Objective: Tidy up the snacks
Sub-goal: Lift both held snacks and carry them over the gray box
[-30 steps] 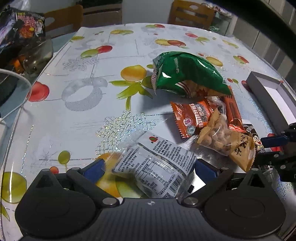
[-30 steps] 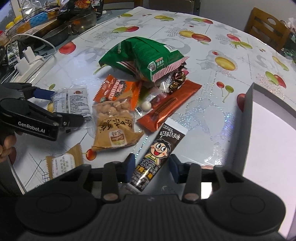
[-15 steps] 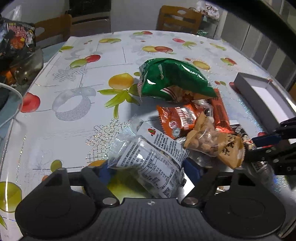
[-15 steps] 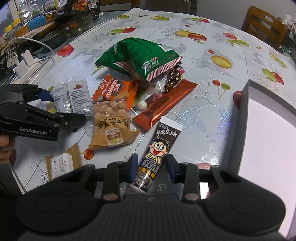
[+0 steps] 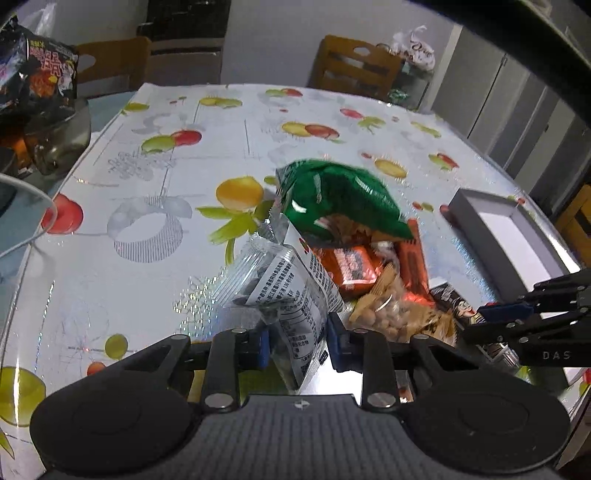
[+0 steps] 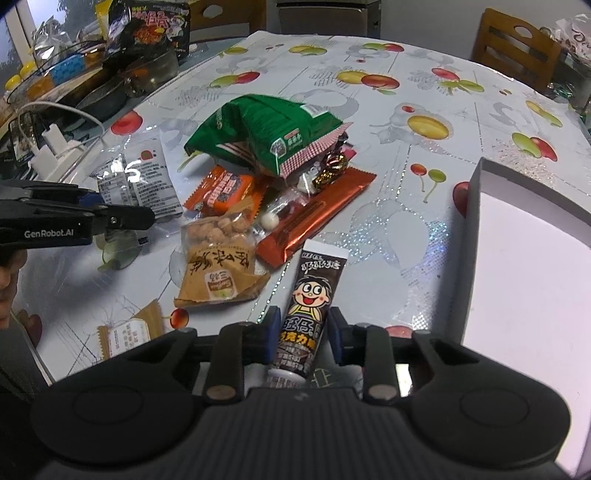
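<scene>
My left gripper is shut on a clear snack packet with a white label and holds it lifted above the table; the packet also shows in the right wrist view. My right gripper is shut on a brown chocolate tube with a cartoon face. A pile of snacks lies ahead: a green bag, an orange packet, a peanut packet and a long red-brown bar. A grey box with a white inside stands to the right.
A small tan packet lies near the table's front-left edge. Pots, a noodle pack, a white charger and cable crowd the far left. Wooden chairs stand behind the fruit-print tablecloth.
My left gripper has closed on the clear labelled packet and lifted it off the table. My right gripper has tightened on the chocolate tube and raised it slightly.
</scene>
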Demonstrator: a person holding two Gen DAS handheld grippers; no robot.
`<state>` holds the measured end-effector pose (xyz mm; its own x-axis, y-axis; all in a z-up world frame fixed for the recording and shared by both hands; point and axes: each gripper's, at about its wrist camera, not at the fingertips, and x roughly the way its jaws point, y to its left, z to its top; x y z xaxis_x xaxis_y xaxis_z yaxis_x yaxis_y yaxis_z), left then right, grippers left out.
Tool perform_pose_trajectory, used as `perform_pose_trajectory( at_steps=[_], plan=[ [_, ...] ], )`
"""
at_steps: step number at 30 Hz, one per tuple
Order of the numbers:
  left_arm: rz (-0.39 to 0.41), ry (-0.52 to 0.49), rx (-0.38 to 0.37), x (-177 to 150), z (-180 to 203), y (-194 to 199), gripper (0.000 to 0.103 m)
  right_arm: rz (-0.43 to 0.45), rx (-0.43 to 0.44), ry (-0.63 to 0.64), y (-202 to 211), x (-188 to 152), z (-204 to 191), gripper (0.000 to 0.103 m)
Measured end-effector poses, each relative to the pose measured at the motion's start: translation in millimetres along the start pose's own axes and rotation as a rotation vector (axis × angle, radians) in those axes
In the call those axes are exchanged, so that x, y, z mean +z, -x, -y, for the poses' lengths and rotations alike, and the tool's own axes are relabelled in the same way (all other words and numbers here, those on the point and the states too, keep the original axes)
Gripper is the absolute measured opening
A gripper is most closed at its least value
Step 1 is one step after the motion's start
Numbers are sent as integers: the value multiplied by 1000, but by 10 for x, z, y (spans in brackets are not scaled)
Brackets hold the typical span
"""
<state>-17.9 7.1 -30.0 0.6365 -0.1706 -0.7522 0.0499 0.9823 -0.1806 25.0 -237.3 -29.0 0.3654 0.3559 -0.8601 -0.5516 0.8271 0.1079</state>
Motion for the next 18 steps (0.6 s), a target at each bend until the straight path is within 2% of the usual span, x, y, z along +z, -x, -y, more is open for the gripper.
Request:
perform_pose_trajectory(
  at_steps=[4, 6, 18],
  plan=[
    [32, -6, -6, 80, 38, 79, 30, 9, 2, -19, 35, 3, 40, 24],
    [40, -7, -14, 122, 64, 106, 30, -22, -6, -19, -17, -17, 47, 24],
    [81, -43, -33, 242, 188, 215, 30, -45, -67, 33, -154, 70, -28, 27]
  ],
)
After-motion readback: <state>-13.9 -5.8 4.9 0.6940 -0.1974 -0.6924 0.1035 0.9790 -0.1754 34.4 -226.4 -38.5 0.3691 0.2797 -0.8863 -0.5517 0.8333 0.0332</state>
